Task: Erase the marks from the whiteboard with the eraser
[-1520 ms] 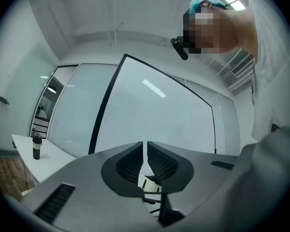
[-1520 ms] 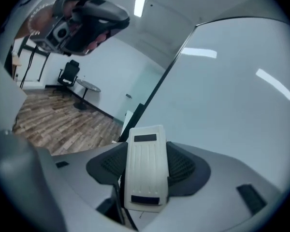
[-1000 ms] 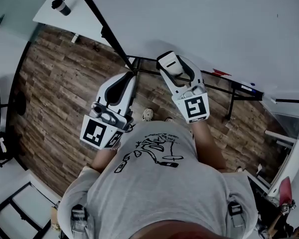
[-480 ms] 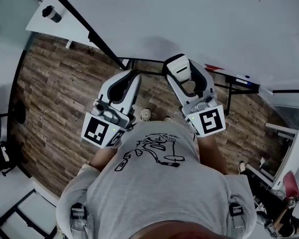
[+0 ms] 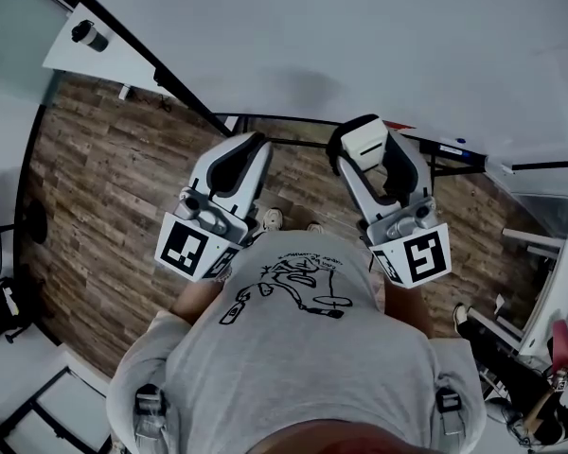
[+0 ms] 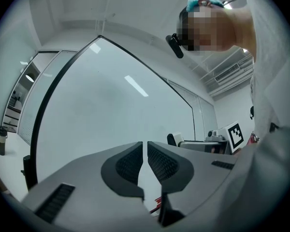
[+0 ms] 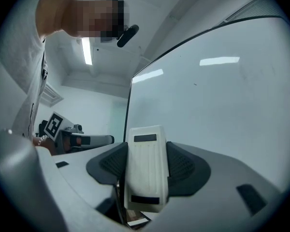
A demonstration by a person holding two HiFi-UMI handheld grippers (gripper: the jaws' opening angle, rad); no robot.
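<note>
Head view, whiteboard point(image 5: 360, 45): a pale surface that fills the top of the frame, above a wooden floor point(image 5: 104, 187).
Head view, left gripper point(image 5: 246, 148): held in front of the person's grey shirt point(image 5: 303, 348), pointing up toward the board's lower edge.
Head view, right gripper point(image 5: 364, 145): beside the left one, with the white eraser point(image 5: 363, 140) at its tip, close under the board.
Left gripper view, jaws: drawn almost together with only a thin slit between the ribbed pads point(image 6: 128, 164); nothing is held.
Left gripper view, background: the whiteboard point(image 6: 111, 110) ahead.
Right gripper view, jaws: clamped on both sides of the eraser point(image 7: 146, 168), which stands upright between them.
Right gripper view, eraser position: in front of the whiteboard point(image 7: 222, 100); contact cannot be told.
</note>
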